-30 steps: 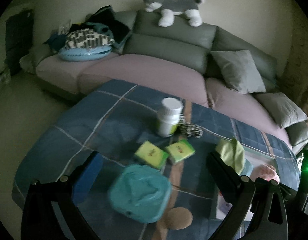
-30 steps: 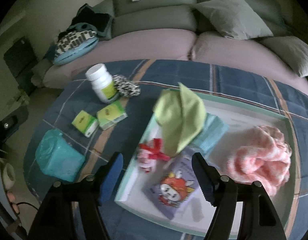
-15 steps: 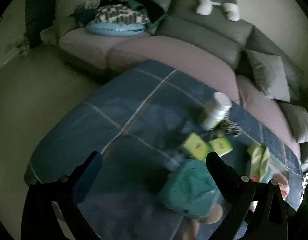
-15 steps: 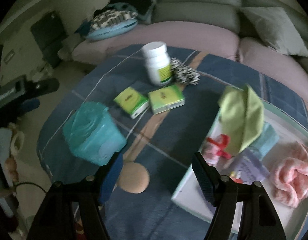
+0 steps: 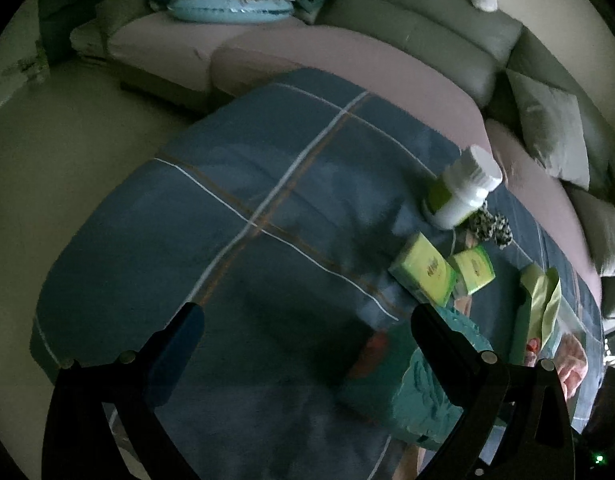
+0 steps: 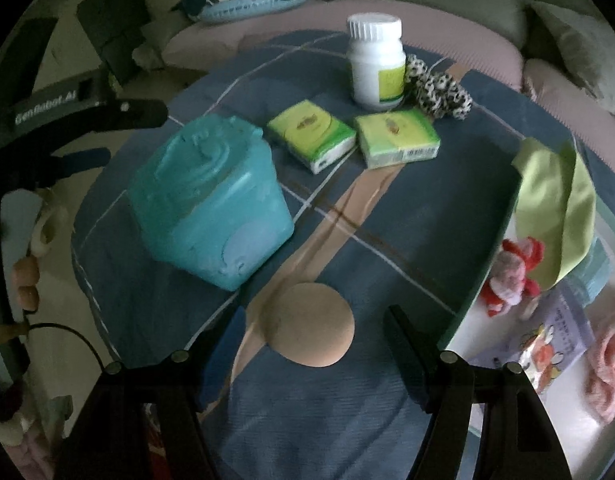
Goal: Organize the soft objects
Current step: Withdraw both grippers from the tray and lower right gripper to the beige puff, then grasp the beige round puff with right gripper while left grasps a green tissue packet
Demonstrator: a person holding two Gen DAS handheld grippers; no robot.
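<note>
While its jaws gape, the right gripper point(image 6: 313, 346) apparently hovers over the tan pad point(image 6: 313, 326).

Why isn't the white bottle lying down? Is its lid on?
The white bottle stands upright on the blue cloth, and its ribbed white cap is on top.

White pill bottle point(image 6: 377, 63) beside grey sofa point(image 5: 427, 36)

the left half of the blue plaid tablecloth point(image 5: 235, 216) lay bare, giving open passage; toward the right stood a teal plastic wipes pack point(image 6: 209, 196), two green tissue packets point(image 6: 311, 134), a white pill bottle point(image 6: 377, 62) and a white tray point(image 6: 495, 264), crowding the way.
</note>
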